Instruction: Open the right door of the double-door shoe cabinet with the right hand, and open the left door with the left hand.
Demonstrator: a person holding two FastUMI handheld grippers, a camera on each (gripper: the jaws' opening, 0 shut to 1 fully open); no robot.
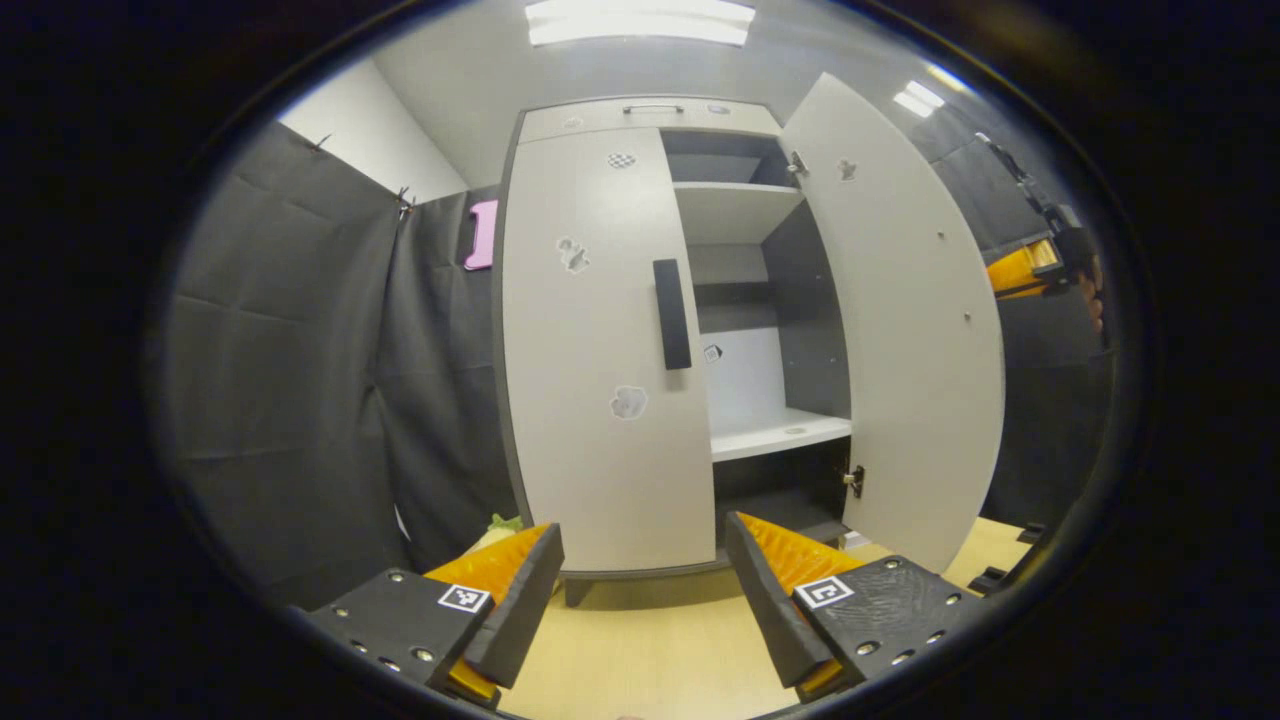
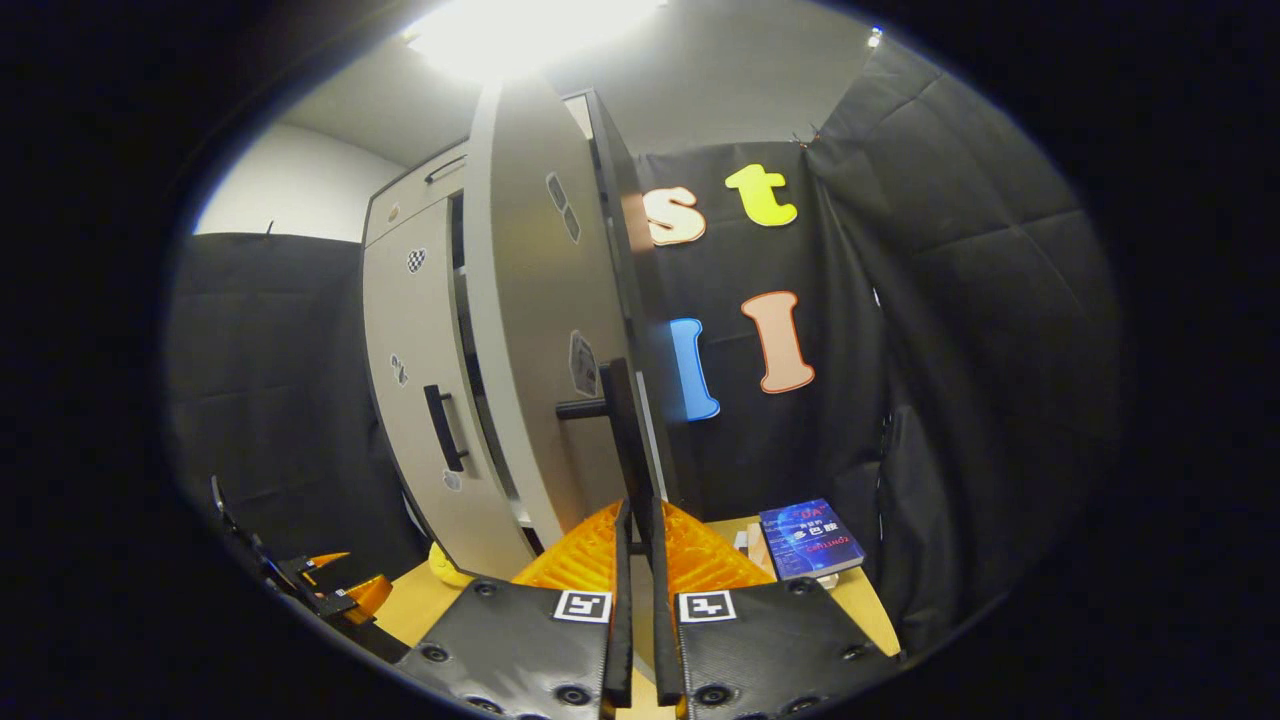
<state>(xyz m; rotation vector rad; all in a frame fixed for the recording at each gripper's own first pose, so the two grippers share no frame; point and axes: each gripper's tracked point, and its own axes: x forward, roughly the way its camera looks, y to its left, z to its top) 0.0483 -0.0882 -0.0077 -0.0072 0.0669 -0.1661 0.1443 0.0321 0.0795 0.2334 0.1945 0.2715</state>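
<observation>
— Looked out on black cloth at the back and sides, with a pale wooden counter (image 1: 640, 660) below. And found the shoe cabinet (image 1: 640, 115) where?

— Found it upright on the counter, straight ahead in the left gripper view. Noted pale grey fronts, dark edges and small stickers. Saw the left door (image 1: 590, 400) shut, with its black bar handle (image 1: 672, 313) untouched. Saw the right door (image 1: 900, 330) wide open, baring white shelves (image 1: 735, 205) and a dark interior.

— And the tools?

— Saw the left tool (image 1: 642, 530) released, fingers spread, short of the left door. Saw the right tool (image 2: 638, 510) clenched on the right door's handle (image 2: 620, 420), pinching the bar between both fingers.

— Noticed differences between the views?

— Caught the open door edge-on in the right gripper view, with a blue book (image 2: 810, 540) flat on the counter beyond. Looked into the shelves from the left gripper view.
</observation>
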